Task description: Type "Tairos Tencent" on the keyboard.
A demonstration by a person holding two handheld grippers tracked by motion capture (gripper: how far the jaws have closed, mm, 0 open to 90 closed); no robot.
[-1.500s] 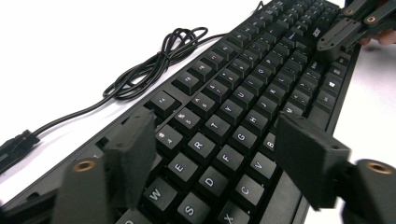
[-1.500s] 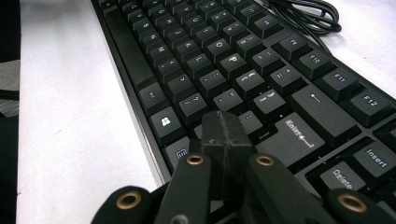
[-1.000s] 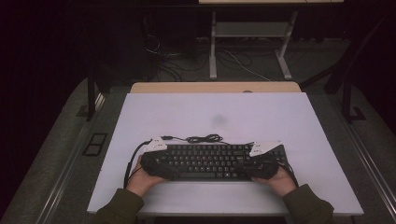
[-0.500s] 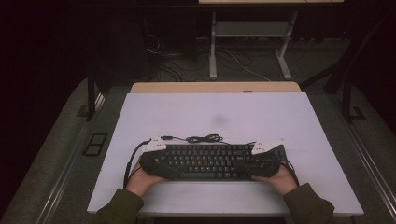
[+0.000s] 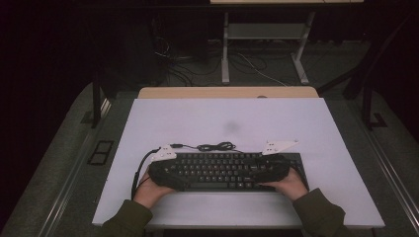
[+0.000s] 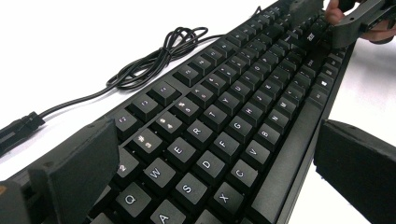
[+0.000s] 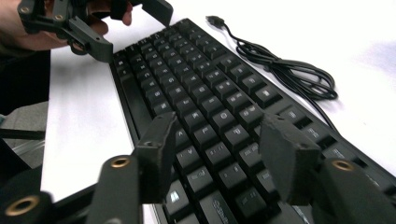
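Note:
A black keyboard lies flat near the front of the white table. Its coiled cable rests just beyond it. At the keyboard's left end, my left gripper is open; its jaws straddle the keyboard's width, and white table shows between the near jaw and the keyboard's front edge. My right gripper hovers over the keys at the right end. Its jaws have just been opening, stand apart and hold nothing. Each gripper view shows the other gripper, the right and the left, at the keyboard's far end.
The cable's USB plug lies loose on the table. A wooden edge borders the table's far side. Beyond it are loose floor cables and a metal table frame. A floor socket sits to the left.
The right gripper's white top plate has shifted slightly toward the far side. The keyboard and the left hand have stayed in place.

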